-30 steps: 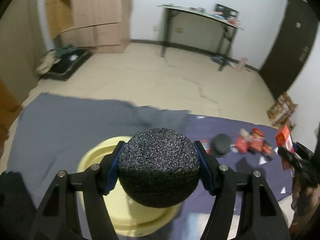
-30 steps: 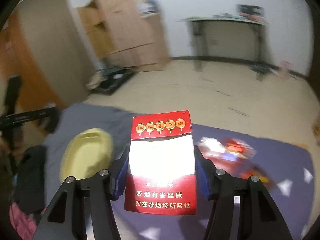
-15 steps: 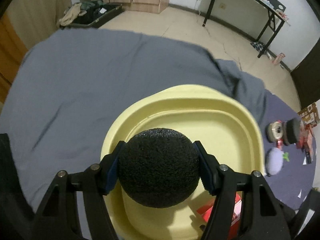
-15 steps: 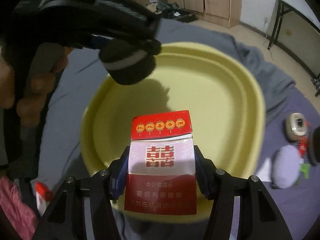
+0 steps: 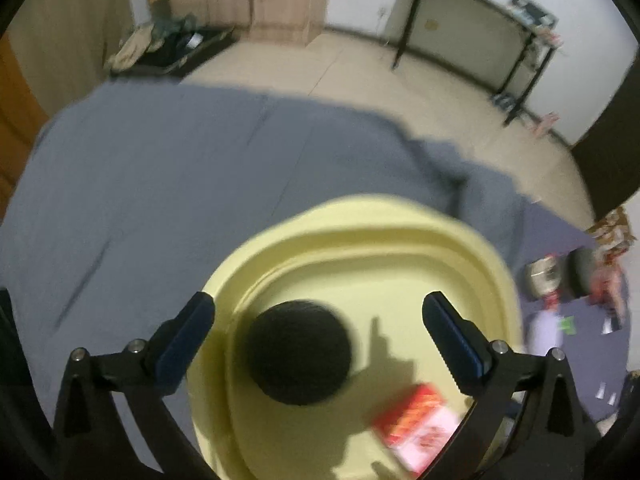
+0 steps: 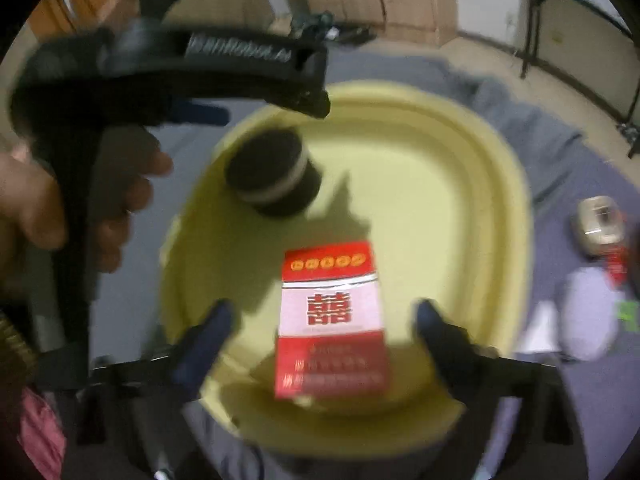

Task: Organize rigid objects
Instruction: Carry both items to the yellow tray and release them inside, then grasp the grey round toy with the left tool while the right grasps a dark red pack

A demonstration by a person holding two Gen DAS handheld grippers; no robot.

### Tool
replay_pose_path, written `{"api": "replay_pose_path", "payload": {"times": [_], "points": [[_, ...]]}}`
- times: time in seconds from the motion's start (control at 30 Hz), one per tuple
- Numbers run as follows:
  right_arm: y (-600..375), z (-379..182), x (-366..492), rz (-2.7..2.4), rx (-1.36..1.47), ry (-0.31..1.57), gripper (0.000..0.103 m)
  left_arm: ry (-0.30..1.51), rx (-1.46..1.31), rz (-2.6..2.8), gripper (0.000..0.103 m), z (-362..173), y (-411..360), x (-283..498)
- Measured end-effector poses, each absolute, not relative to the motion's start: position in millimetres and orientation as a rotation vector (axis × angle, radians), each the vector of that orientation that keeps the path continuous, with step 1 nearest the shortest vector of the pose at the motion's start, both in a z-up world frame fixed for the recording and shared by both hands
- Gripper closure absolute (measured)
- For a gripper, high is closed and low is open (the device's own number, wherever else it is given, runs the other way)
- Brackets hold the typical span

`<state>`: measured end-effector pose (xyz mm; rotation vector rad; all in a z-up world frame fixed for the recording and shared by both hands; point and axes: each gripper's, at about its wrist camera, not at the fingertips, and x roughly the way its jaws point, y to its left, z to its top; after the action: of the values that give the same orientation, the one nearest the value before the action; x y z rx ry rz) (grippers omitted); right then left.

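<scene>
**Both grippers spread wide over yellow basin**

Left gripper: jaws wide, holding nothing. Right gripper: same. Black foam puck lower centre of frame, cigarette pack just beside it, both within the yellow basin. Basin rests on grey cloth.

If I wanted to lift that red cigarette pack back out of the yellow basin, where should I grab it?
Take the red cigarette pack across its two long narrow edges, coming from above; it seems to lie face up in the yellow basin, clear of the black puck.
</scene>
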<state>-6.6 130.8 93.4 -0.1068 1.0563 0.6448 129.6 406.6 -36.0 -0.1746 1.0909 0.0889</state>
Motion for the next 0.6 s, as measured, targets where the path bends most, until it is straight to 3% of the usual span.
{"api": "replay_pose_path", "payload": {"times": [0.13, 0.3, 0.5, 0.6], "points": [[69.3, 153.6, -15.4, 0.635, -0.052, 1.000, 0.000, 1.050, -0.152, -0.032, 0.000, 12.7, 357.0, 126.4], [-96.0, 205.3, -22.7, 0.425, 0.005, 0.873, 0.000, 1.060, -0.137, -0.201, 0.000, 33.2, 255.6, 125.3], [-253.9, 132.8, -14.0, 0.228, -0.174, 0.950, 0.000, 1.188, -0.088, -0.236, 0.000, -10.6, 171.4, 128.1], [-288.3, 95.1, -5.3, 0.205, -0.171, 0.987, 0.000, 1.213, 0.001, -0.242, 0.000, -41.3, 146.8, 130.1]]}}
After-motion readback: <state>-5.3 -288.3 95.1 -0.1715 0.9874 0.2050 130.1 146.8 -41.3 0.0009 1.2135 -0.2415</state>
